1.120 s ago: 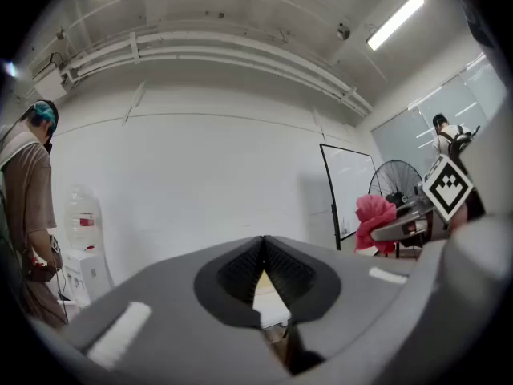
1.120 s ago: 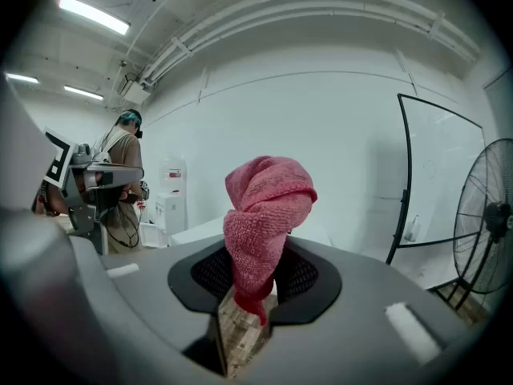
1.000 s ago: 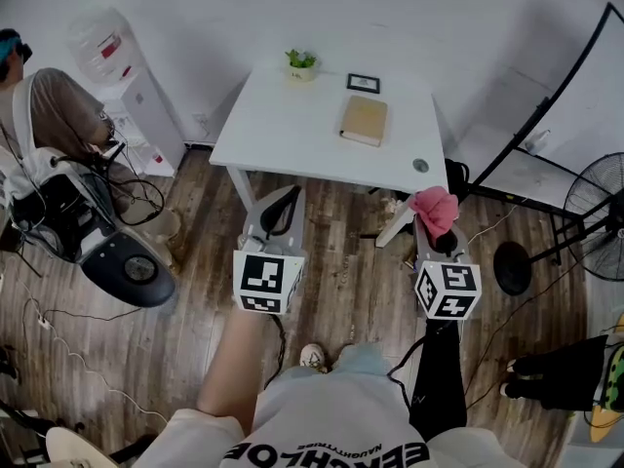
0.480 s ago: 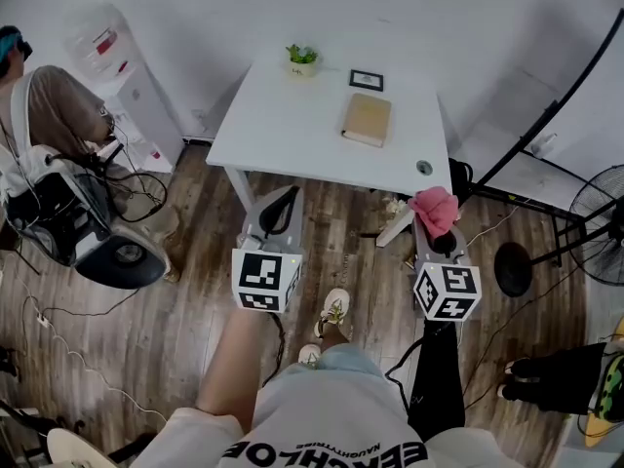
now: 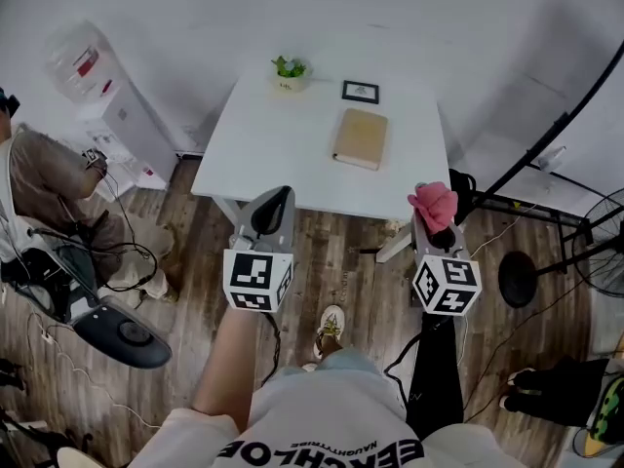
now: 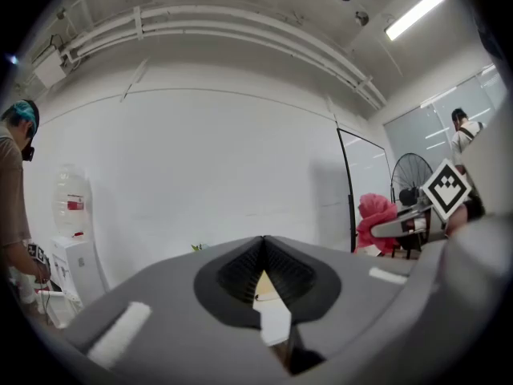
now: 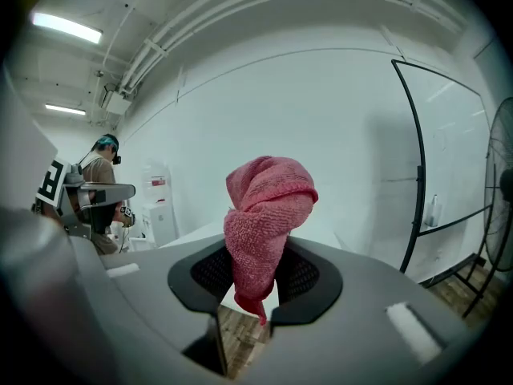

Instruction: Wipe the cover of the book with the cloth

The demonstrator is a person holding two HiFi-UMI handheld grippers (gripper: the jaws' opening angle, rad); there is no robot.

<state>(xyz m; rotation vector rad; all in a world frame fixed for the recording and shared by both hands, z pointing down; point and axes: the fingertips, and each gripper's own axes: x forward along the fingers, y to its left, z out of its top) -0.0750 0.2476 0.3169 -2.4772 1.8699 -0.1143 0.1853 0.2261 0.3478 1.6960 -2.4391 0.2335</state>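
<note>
A tan book (image 5: 361,138) lies closed on the white table (image 5: 278,144), toward its right half. My right gripper (image 5: 435,224) is shut on a bunched pink cloth (image 5: 434,206) (image 7: 265,225), held over the floor just off the table's front right corner. My left gripper (image 5: 274,206) is shut with nothing in it, its tips over the table's front edge. In the left gripper view the jaws meet at their tips (image 6: 263,241), and a sliver of the book (image 6: 262,289) shows through the gap below them.
A small potted plant (image 5: 288,70) and a dark framed picture (image 5: 361,92) stand at the table's far edge. A water dispenser (image 5: 102,96) and a seated person (image 5: 44,178) are at the left. A black stand (image 5: 546,144) and a fan (image 5: 609,232) are at the right.
The table and book have come closer and both grippers now reach the table's front edge. The person has stepped forward, one foot now ahead.
</note>
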